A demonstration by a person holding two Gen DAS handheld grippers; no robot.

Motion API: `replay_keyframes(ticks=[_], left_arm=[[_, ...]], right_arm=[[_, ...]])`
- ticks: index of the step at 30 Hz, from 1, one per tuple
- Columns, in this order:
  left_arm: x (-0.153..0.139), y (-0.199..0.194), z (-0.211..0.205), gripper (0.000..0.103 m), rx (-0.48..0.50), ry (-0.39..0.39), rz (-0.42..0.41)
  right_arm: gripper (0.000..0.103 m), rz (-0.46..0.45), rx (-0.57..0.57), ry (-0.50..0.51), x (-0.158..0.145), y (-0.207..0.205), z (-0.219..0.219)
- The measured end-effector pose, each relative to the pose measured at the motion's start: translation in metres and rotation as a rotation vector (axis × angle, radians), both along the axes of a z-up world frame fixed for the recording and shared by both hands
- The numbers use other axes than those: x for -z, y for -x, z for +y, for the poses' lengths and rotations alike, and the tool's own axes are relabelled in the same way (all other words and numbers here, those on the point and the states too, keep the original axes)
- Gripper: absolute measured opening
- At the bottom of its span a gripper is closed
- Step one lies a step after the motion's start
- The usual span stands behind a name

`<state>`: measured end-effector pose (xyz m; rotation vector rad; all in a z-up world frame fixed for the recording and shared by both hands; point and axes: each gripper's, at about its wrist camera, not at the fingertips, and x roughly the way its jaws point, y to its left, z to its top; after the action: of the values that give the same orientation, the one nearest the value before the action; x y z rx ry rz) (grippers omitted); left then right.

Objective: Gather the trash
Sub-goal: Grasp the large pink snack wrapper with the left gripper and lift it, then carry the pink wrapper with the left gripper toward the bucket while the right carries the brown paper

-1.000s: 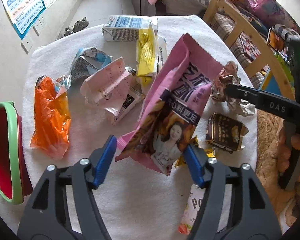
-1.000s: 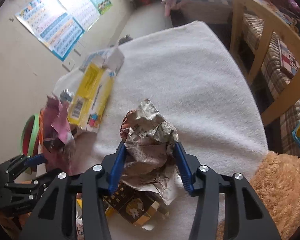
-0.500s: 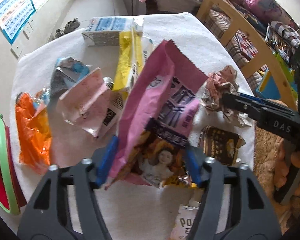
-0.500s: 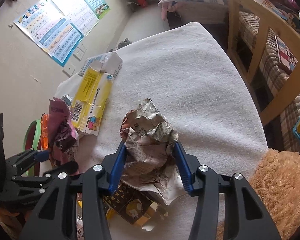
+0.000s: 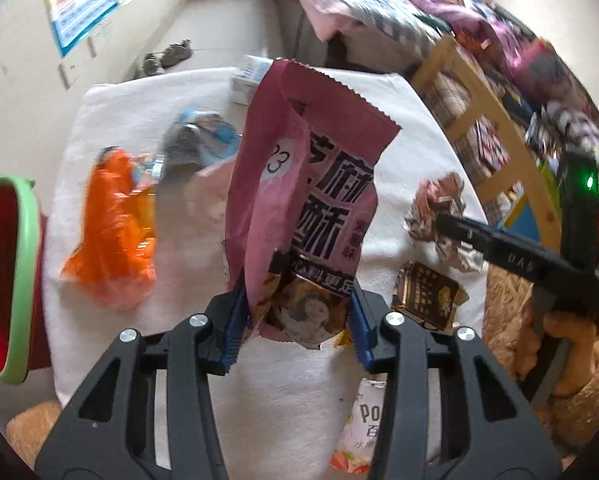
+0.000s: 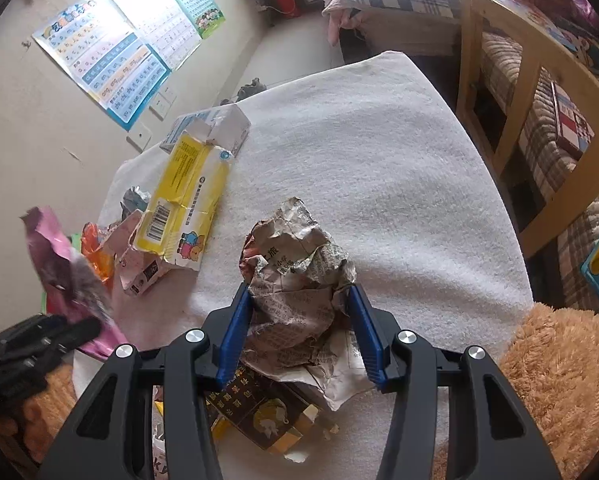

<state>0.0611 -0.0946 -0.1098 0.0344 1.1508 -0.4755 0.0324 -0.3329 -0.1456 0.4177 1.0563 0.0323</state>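
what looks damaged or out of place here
The yellow carton is torn open and flattened on the white cloth. The newspaper in the right gripper is crumpled into a wad.

Pink snack bag (image 5: 307,208) (orange wrapper (image 5: 111,232) beside)

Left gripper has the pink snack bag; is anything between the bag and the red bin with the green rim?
Nothing blocks it. The pink snack bag is lifted; only the flat orange wrapper lies on the cloth toward the red bin.
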Motion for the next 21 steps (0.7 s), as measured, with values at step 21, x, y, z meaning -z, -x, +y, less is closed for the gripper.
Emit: replay_keyframes(ticks=[21], left_arm=[[-0.005, 0.003, 0.089, 0.042, -0.245, 0.046, -0.006]], right_arm=[[0.048, -0.063, -0.061, 0.081, -0.020, 0.001, 0.027]])
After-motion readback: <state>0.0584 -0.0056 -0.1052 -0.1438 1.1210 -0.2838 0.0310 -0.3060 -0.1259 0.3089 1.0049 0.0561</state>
